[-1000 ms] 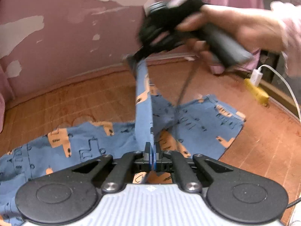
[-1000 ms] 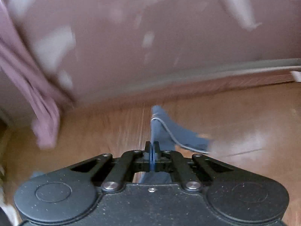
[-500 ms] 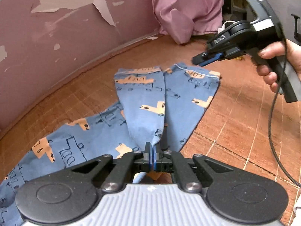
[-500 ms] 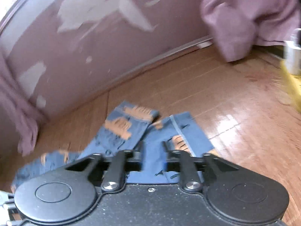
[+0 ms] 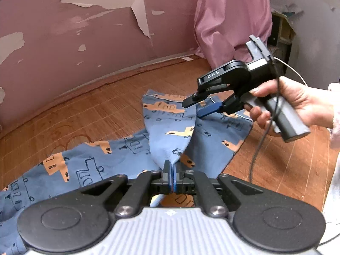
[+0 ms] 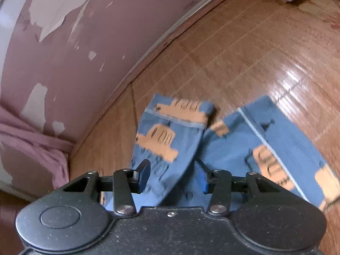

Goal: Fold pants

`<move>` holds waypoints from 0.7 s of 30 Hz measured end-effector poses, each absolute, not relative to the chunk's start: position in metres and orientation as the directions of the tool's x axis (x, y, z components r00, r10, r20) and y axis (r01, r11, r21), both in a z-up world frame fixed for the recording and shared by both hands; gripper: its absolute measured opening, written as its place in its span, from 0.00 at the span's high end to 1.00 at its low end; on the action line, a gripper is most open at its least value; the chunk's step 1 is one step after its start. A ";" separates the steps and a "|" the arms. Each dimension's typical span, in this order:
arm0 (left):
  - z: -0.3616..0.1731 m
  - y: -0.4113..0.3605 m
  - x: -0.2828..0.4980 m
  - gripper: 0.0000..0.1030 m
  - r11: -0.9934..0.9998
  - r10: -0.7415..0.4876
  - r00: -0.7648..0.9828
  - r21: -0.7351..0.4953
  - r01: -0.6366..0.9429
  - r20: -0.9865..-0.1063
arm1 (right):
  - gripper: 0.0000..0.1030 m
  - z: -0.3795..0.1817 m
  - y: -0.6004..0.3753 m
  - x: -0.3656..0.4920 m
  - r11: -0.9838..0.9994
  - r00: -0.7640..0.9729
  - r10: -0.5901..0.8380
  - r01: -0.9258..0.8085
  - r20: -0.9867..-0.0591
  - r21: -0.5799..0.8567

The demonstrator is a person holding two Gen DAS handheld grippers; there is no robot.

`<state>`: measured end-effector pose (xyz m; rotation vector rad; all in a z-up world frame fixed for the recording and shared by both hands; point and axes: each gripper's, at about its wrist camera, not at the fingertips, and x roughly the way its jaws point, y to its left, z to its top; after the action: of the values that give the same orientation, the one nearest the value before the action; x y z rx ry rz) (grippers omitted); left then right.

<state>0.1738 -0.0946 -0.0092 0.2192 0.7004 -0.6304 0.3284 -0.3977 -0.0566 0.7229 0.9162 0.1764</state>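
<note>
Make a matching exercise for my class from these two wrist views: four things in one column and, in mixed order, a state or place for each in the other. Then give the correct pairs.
Column 1
1. left gripper
2. right gripper
3. pants
4. pink cloth

Column 2
A. hanging by the peeling wall
B. open, above the blue fabric
C. shut on a pinch of fabric
D. spread on the wooden floor, one leg laid over

Pairs: 1-C, 2-B, 3-D, 4-A
</note>
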 end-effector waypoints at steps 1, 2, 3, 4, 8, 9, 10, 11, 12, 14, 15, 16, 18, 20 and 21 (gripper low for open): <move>-0.009 -0.093 0.174 0.98 0.796 -0.466 0.591 -0.019 0.606 -0.659 | 0.56 -0.058 -0.399 0.333 0.752 0.619 0.422 0.169 -0.662 0.638; -0.009 -0.092 0.174 0.98 0.797 -0.465 0.592 -0.021 0.604 -0.658 | 0.59 -0.060 -0.401 0.338 0.748 0.626 0.409 0.187 -0.664 0.637; -0.009 -0.091 0.174 0.98 0.798 -0.465 0.591 -0.023 0.602 -0.659 | 0.62 -0.061 -0.403 0.341 0.743 0.632 0.395 0.206 -0.666 0.637; -0.009 -0.090 0.174 0.98 0.799 -0.465 0.591 -0.024 0.601 -0.659 | 0.68 -0.063 -0.405 0.345 0.738 0.636 0.388 0.219 -0.667 0.638; -0.011 -0.089 0.174 0.98 0.802 -0.458 0.597 -0.016 0.597 -0.659 | 1.00 -0.068 -0.405 0.357 0.737 0.633 0.376 0.238 -0.677 0.632; -0.012 -0.089 0.174 0.98 0.803 -0.456 0.597 -0.015 0.596 -0.660 | 1.00 -0.066 -0.404 0.359 0.747 0.639 0.368 0.229 -0.675 0.625; -0.012 -0.090 0.172 0.98 0.804 -0.452 0.599 -0.011 0.594 -0.661 | 1.00 -0.064 -0.402 0.361 0.759 0.647 0.362 0.214 -0.671 0.615; -0.011 -0.090 0.172 0.98 0.805 -0.449 0.603 -0.006 0.593 -0.660 | 1.00 -0.060 -0.401 0.362 0.771 0.656 0.357 0.195 -0.665 0.606; -0.011 -0.091 0.172 0.98 0.806 -0.446 0.607 -0.001 0.592 -0.658 | 1.00 -0.052 -0.399 0.364 0.786 0.669 0.355 0.165 -0.653 0.596; -0.009 -0.092 0.174 0.98 0.808 -0.447 0.612 -0.001 0.589 -0.653 | 1.00 -0.033 -0.397 0.365 0.815 0.703 0.348 0.099 -0.620 0.570; -0.008 -0.093 0.175 0.98 0.809 -0.450 0.614 -0.004 0.588 -0.648 | 1.00 -0.019 -0.396 0.363 0.831 0.728 0.345 0.056 -0.592 0.553; -0.006 -0.094 0.175 0.98 0.808 -0.454 0.616 -0.007 0.589 -0.643 | 1.00 -0.004 -0.396 0.358 0.848 0.754 0.337 0.018 -0.564 0.530; -0.004 -0.096 0.175 0.98 0.801 -0.466 0.618 -0.006 0.598 -0.633 | 1.00 0.024 -0.400 0.336 0.882 0.811 0.303 -0.040 -0.500 0.470; -0.003 -0.099 0.172 0.98 0.786 -0.478 0.613 0.005 0.618 -0.629 | 1.00 0.040 -0.404 0.306 0.912 0.853 0.246 -0.044 -0.459 0.407; -0.004 -0.101 0.170 0.98 0.774 -0.482 0.608 0.019 0.633 -0.631 | 1.00 0.043 -0.408 0.287 0.923 0.866 0.210 -0.023 -0.454 0.383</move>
<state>0.1701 -0.1006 -0.0037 0.2517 0.6488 -0.6521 0.2870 -0.4084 0.0425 0.3784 0.5126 0.1253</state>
